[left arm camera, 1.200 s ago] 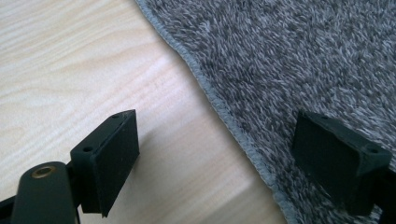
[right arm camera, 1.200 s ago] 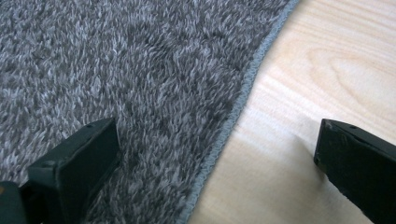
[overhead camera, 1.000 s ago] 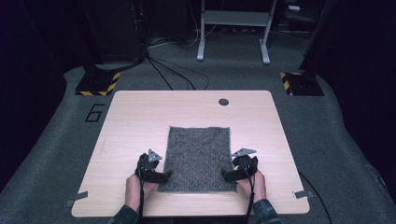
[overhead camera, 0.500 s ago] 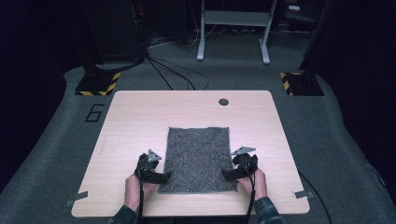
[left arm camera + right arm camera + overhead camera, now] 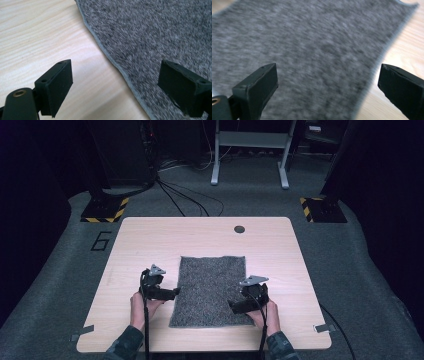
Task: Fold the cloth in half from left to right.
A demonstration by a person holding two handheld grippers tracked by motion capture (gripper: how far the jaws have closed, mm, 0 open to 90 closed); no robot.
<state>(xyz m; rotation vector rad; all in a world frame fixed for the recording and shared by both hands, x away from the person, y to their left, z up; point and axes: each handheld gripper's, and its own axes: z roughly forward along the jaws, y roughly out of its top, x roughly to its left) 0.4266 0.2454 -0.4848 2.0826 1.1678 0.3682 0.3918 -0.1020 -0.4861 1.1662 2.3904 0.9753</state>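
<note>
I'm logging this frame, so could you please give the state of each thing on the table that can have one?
Grey cloth: spread flat on the table, unfolded.
Left gripper: open, straddling the cloth's left edge.
Right gripper: open, over the cloth's right edge.

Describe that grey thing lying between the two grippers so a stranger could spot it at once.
Start at the pale wooden table standing on the dark floor. On its near half, between the left gripper and the right gripper, a flat rectangular cloth lies spread out. It is speckled grey with a thin hemmed edge, the only soft thing on the table; the small dark hole farther back is round.
</note>
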